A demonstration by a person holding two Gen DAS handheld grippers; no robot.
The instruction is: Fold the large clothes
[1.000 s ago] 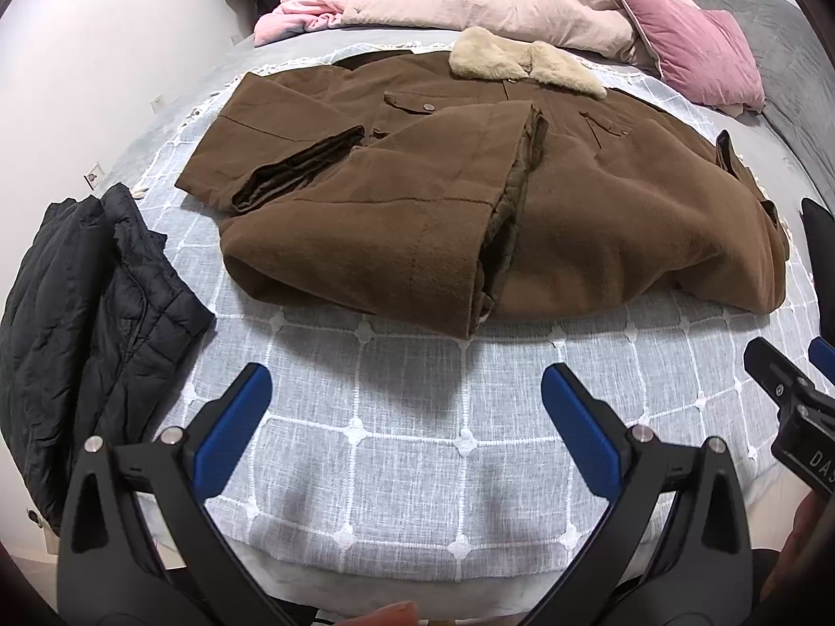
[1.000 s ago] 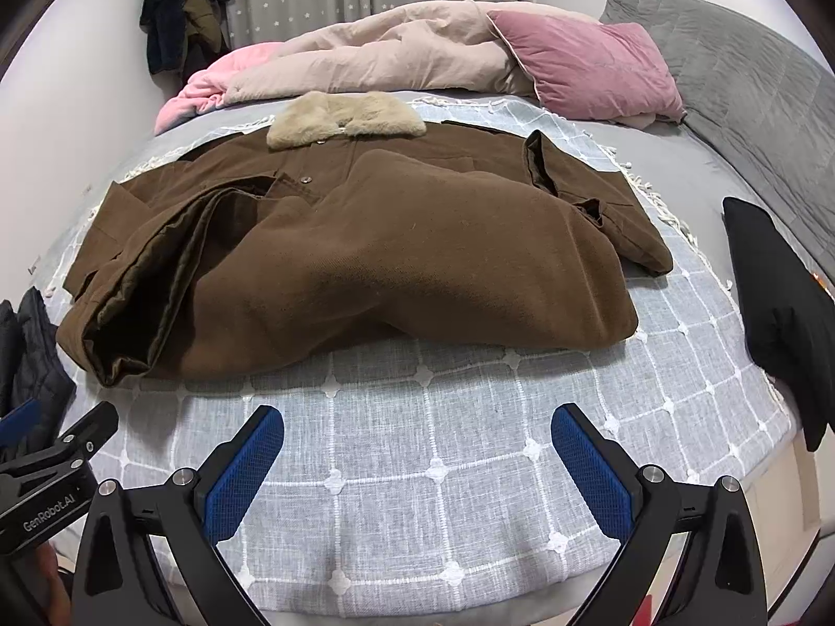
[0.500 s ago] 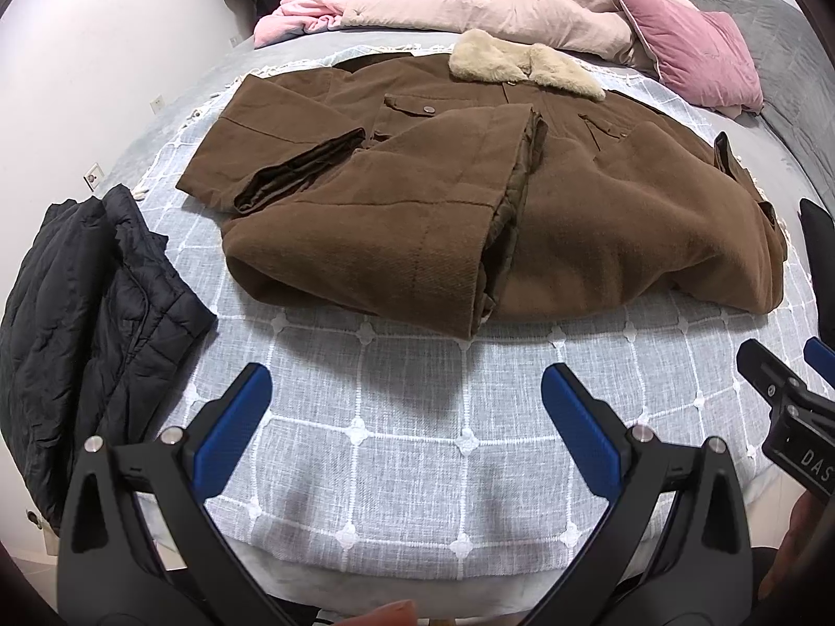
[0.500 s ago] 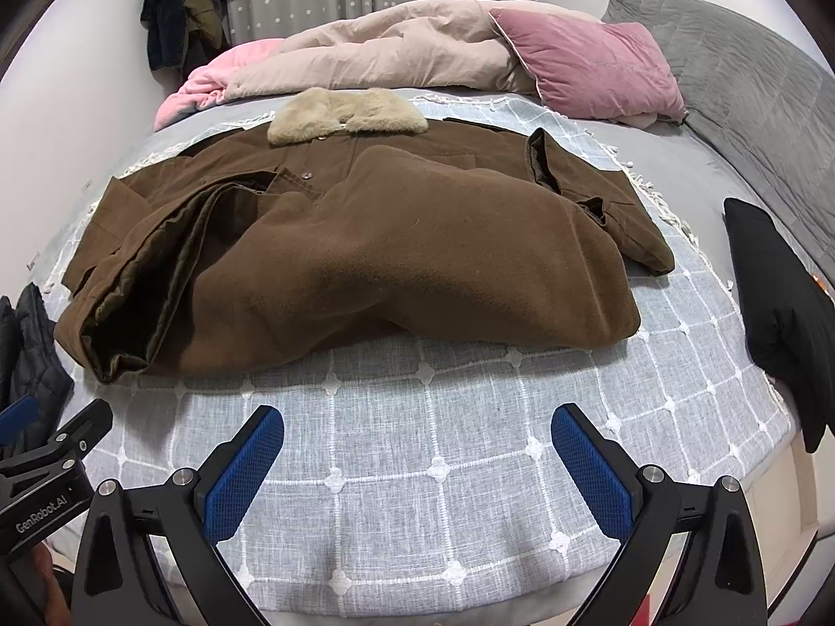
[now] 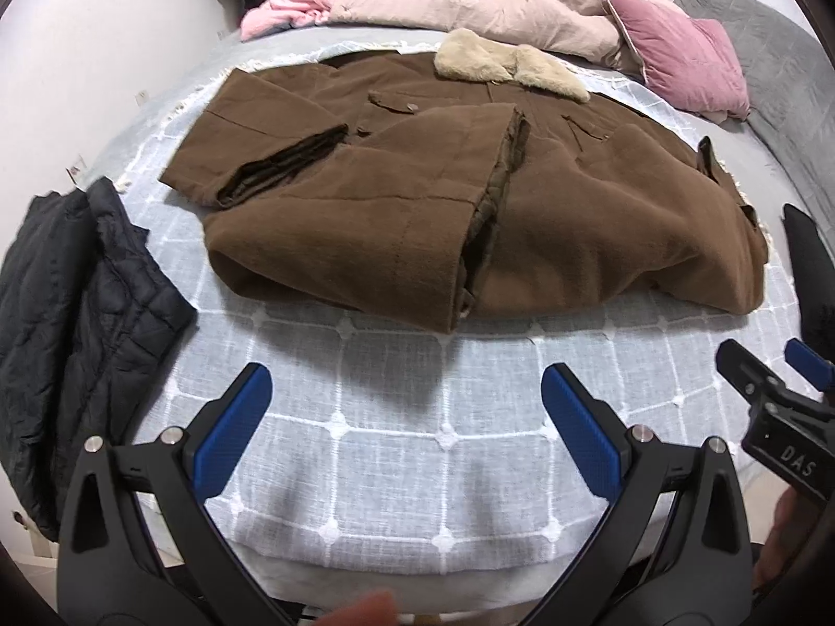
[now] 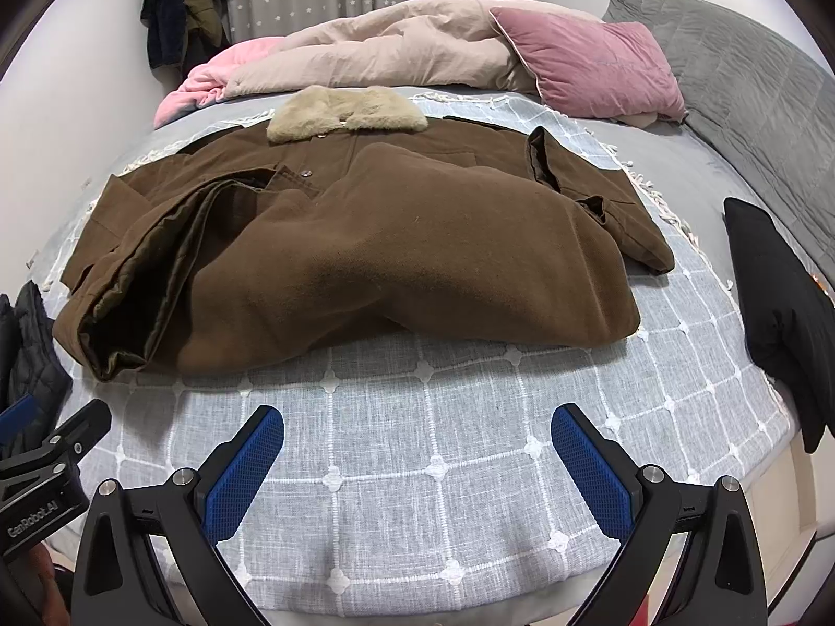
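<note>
A large brown coat (image 5: 396, 198) (image 6: 396, 255) with a beige fur collar (image 5: 506, 62) (image 6: 344, 112) lies on the bed, its lower part folded up over the body and both sleeves laid inward. My left gripper (image 5: 407, 396) hovers open over the checked cover, short of the coat's near edge, with nothing between its blue pads. My right gripper (image 6: 417, 443) is open too, just in front of the coat's fold. Each gripper shows at the edge of the other's view.
A white checked cover (image 5: 407, 448) (image 6: 469, 417) spreads over the grey bed. A black quilted jacket (image 5: 73, 323) lies at the left edge, a black garment (image 6: 777, 308) at the right. Pink duvet (image 6: 396, 52), pink pillow (image 6: 589, 62) and grey blanket (image 6: 741, 68) sit behind.
Both grippers have eased back slightly toward the bed's near edge, still open. The coat has not moved.
</note>
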